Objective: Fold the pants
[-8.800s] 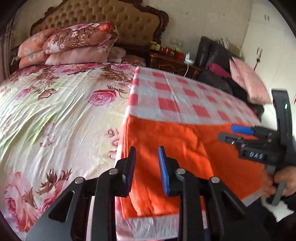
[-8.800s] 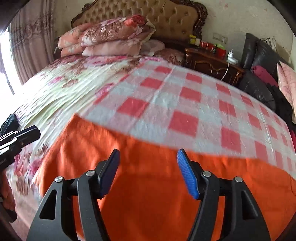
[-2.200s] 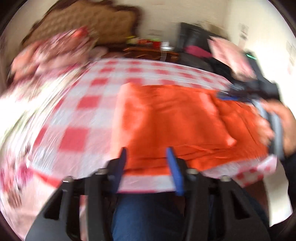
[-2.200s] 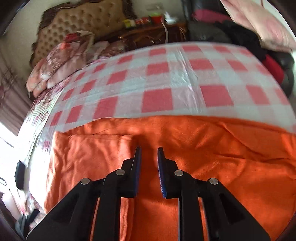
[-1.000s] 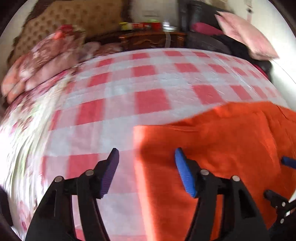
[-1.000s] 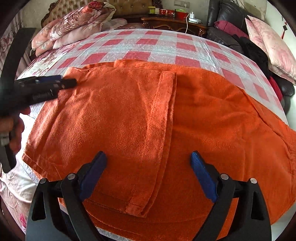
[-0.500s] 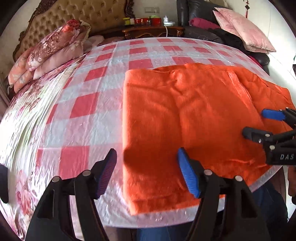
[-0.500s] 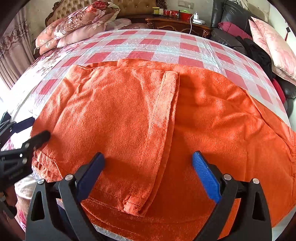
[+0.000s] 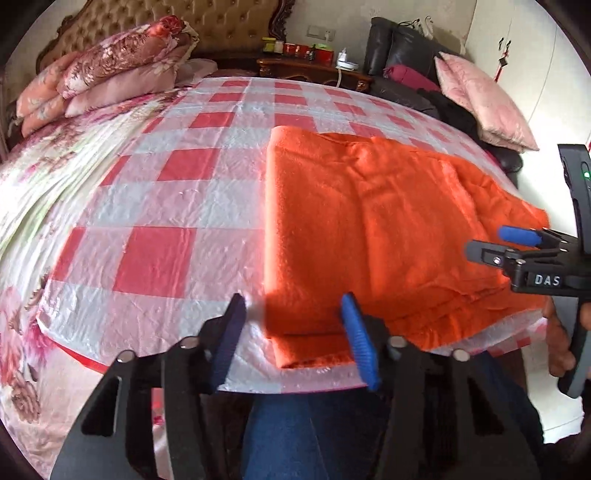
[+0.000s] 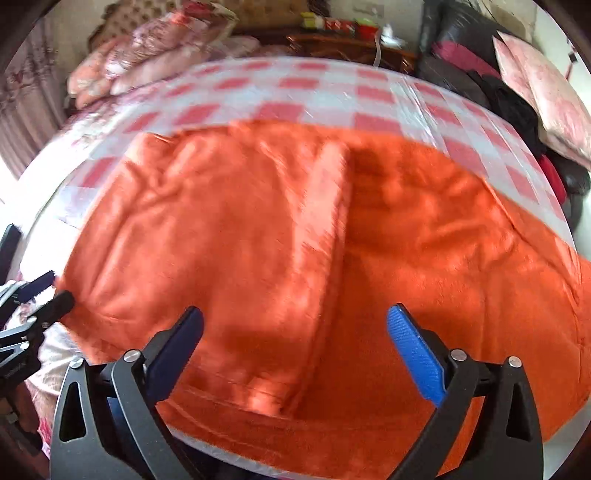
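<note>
The orange fleece pants (image 9: 369,229) lie folded over on the red-and-white checked sheet (image 9: 177,206) near the bed's front edge. In the right wrist view the pants (image 10: 258,229) show a folded-over layer whose edge runs down the middle. My left gripper (image 9: 293,325) is open and empty, just above the pants' near left corner. My right gripper (image 10: 295,332) is open wide and empty, above the near edge of the pants. It also shows in the left wrist view (image 9: 491,245) at the right, and the left gripper shows in the right wrist view (image 10: 51,290) at the left edge.
Floral bedspread (image 9: 44,177) covers the bed's left side, with stacked pink pillows (image 9: 110,70) by the tufted headboard (image 9: 177,22). A wooden nightstand (image 9: 314,66) with small items, a dark sofa (image 9: 413,74) and a pink cushion (image 9: 480,99) stand at the back right.
Both grippers have pulled back toward the near edge of the bed, away from the pants. The left has shifted to the pants' near left corner. Both stay open; the pants lie still.
</note>
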`<action>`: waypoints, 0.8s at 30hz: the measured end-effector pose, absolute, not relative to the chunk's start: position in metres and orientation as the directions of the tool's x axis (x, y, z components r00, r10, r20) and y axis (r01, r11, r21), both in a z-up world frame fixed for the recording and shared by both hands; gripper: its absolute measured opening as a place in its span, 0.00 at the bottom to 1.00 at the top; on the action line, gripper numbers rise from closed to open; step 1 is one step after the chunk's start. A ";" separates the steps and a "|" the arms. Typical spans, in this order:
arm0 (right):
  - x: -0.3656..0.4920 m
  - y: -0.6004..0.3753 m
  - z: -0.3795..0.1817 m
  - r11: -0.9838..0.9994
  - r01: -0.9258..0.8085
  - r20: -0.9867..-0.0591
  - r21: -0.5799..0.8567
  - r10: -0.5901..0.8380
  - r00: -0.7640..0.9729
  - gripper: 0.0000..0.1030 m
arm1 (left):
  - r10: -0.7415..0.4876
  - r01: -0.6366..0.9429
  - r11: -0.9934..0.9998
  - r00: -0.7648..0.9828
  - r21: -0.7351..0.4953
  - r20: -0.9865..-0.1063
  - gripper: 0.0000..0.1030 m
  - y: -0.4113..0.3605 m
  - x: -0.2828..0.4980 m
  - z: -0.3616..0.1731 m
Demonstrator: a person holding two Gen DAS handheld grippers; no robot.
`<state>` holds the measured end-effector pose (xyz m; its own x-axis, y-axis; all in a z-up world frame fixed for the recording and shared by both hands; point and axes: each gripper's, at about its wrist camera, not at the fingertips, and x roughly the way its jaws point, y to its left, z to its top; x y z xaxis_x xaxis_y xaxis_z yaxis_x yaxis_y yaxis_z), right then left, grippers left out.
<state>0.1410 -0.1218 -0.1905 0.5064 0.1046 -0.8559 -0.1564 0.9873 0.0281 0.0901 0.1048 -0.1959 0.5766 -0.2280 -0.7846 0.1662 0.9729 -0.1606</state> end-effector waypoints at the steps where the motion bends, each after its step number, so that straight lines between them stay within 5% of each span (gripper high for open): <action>1: 0.140 -0.116 -0.185 0.985 -0.172 -0.845 0.016 0.105 0.524 0.91 | -0.253 0.167 0.967 0.571 -0.191 -0.781 0.48 0.107 0.089 -0.195; 9: 0.162 -0.078 -0.175 0.973 -0.232 -0.860 -0.022 0.100 0.501 0.54 | -0.553 0.031 0.777 0.510 -0.629 -0.659 0.49 0.155 0.089 -0.205; 11: 0.168 -0.070 -0.180 0.971 -0.238 -0.871 -0.039 0.084 0.483 0.52 | -0.637 -0.025 0.666 0.500 -0.745 -0.586 0.49 0.167 0.090 -0.216; 24: 0.164 -0.066 -0.187 0.974 -0.222 -0.883 -0.052 0.059 0.466 0.53 | -0.727 -0.095 0.485 0.508 -0.869 -0.461 0.42 0.174 0.093 -0.229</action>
